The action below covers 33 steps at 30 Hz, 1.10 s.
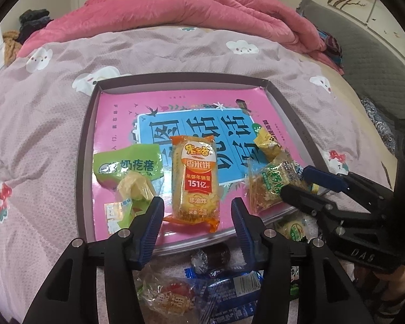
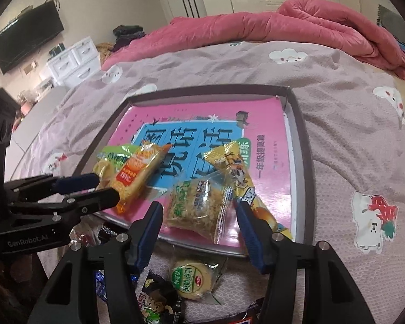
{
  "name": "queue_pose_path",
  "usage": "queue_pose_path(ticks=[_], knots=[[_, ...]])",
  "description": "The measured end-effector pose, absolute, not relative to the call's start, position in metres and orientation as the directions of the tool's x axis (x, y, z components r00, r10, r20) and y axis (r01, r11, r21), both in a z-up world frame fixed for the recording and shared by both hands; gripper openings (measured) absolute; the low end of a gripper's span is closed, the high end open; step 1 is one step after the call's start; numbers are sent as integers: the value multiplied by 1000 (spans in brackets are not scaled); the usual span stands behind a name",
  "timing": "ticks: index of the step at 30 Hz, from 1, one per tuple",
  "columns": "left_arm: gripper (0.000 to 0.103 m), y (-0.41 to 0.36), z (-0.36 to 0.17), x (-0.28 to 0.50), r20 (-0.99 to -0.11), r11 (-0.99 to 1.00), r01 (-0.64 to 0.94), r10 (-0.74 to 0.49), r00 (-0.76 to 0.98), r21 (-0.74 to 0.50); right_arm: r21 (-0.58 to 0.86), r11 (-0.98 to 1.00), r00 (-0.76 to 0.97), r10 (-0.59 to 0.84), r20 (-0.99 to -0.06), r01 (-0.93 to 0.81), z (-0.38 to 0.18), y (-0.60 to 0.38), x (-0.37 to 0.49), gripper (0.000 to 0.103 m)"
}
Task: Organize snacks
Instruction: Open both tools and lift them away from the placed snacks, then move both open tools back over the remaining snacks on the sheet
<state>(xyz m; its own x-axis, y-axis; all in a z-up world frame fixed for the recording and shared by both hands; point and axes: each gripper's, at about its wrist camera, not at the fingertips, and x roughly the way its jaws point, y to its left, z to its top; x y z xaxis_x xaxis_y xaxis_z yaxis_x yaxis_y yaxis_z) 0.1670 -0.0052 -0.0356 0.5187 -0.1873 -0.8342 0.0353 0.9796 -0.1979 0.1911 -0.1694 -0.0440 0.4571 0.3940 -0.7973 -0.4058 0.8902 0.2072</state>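
A shallow grey tray (image 1: 89, 140) (image 2: 305, 162) lies on the bed with a pink book cover inside it. Several snacks rest on it: a green packet (image 1: 127, 167), an orange rice-cracker packet (image 1: 195, 178) (image 2: 137, 178), a yellow packet (image 1: 267, 145) (image 2: 237, 167) and a clear crumbly packet (image 1: 270, 189) (image 2: 197, 208). My left gripper (image 1: 197, 205) (image 2: 104, 189) is open astride the orange packet's near end, pads clear of it. My right gripper (image 2: 198, 206) (image 1: 297, 182) is open around the clear packet, which lies flat on the tray.
Loose snacks lie on the bedsheet in front of the tray: blue packets (image 1: 229, 291), a dark wrapped sweet (image 1: 210, 256), a round cake (image 2: 194, 280), a cartoon packet (image 2: 154, 302). A pink quilt (image 1: 202, 13) is bunched at the far side. White drawers (image 2: 73, 59) stand left.
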Motion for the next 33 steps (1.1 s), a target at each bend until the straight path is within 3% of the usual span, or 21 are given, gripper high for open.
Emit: queue_pose_path(ticks=[11, 33], knots=[[61, -2, -22, 159, -818, 979, 32, -187, 544, -203, 226, 890, 528, 422, -737, -396, -20, -182, 184, 57], [73, 10, 9, 141, -772, 978, 22, -179, 610, -209, 302, 879, 648, 475, -595, -368, 20, -212, 160, 74]])
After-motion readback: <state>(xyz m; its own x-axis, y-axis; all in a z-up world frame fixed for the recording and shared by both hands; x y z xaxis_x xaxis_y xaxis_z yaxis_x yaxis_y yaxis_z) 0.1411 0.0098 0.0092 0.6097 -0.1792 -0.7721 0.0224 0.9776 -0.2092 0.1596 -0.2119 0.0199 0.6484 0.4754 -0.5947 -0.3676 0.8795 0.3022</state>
